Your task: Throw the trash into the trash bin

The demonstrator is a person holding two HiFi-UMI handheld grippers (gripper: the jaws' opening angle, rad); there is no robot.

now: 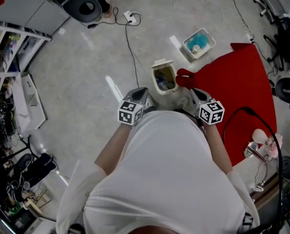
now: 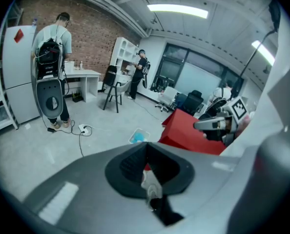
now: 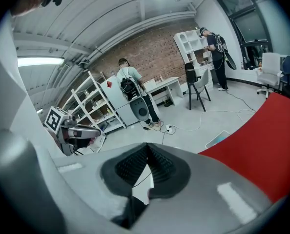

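1. left gripper: held up in front of the chest, tips clenched together, nothing pinched. A pale shape with a bit of red shows through the gap behind the tips. I judge this to be the bin beyond, not a held scrap.
2. trash bin: small, cream, lid up. It stands on the floor just ahead, between the two grippers and just beside a lobe of the red cloth. Dark and bluish trash lies inside it.
3. tray: on the floor farther off, holding something blue and white, too small to identify.
4. right gripper: jaws clamped fully, empty.
5. Judgement: the trash looks light, soft and crumpled. Pinch a raised fold with little force. It could slip out or flutter if let go high above the bin.
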